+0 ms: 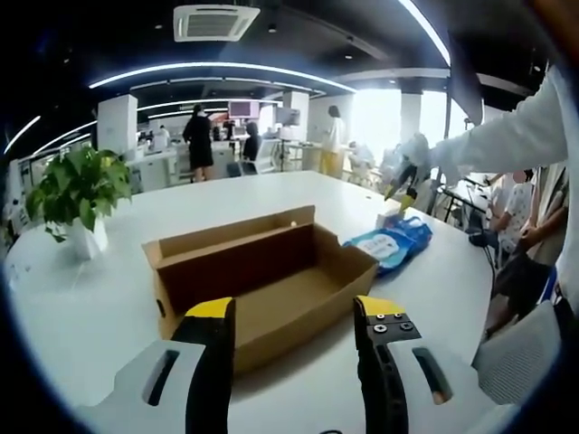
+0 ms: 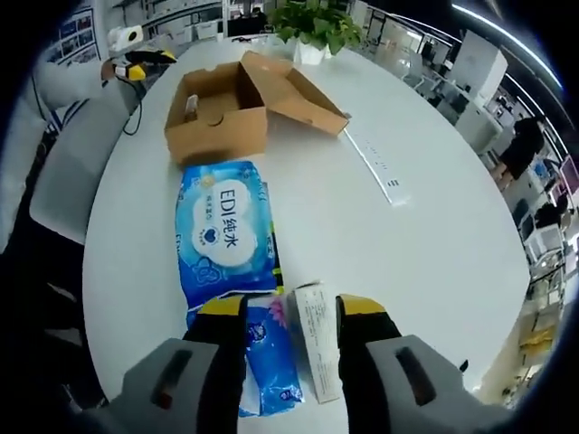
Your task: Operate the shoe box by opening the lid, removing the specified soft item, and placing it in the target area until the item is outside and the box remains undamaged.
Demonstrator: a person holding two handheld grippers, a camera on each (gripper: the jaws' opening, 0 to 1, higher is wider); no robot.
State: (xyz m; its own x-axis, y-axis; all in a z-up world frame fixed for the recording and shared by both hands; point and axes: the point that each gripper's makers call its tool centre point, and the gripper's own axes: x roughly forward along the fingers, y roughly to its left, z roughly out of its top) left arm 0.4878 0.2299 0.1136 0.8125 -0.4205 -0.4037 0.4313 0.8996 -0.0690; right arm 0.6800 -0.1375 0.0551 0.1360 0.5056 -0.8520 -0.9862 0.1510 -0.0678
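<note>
While its two yellow-tipped jaws are standing well apart with nothing between them, the left hand-held gripper (image 1: pixel 294 316) is hovering just in front of the open shoe box (image 1: pixel 262 276), whose near end wall is sitting between the jaw tips in the left gripper view. The box is lying empty on the white desk (image 1: pixel 109 298), its lid folded back on the far side. Beyond its right end, the blue wet-wipe pack (image 1: pixel 391 242) is resting on the desk, outside the box. Farther off, a potted plant (image 1: pixel 77 194) is standing near the desk's left edge, and a white sleeve (image 1: pixel 507 136) is reaching in from the right.

In the right gripper view, the right hand-held gripper (image 2: pixel 291 312) is also gaping, empty, its jaws framing a small blue packet (image 2: pixel 269 357) and a white slip-like box (image 2: pixel 317 348) lying side by side on the desk (image 2: pixel 434 253). Just past the jaw tips, the wet-wipe pack (image 2: pixel 224 231) is lying flat, near but apart from the shoe box (image 2: pixel 222 113) beyond it. Farther still, the plant (image 2: pixel 312 27) is sitting at the desk's far edge, and the left gripper (image 2: pixel 145 63) is showing beside the box.
</note>
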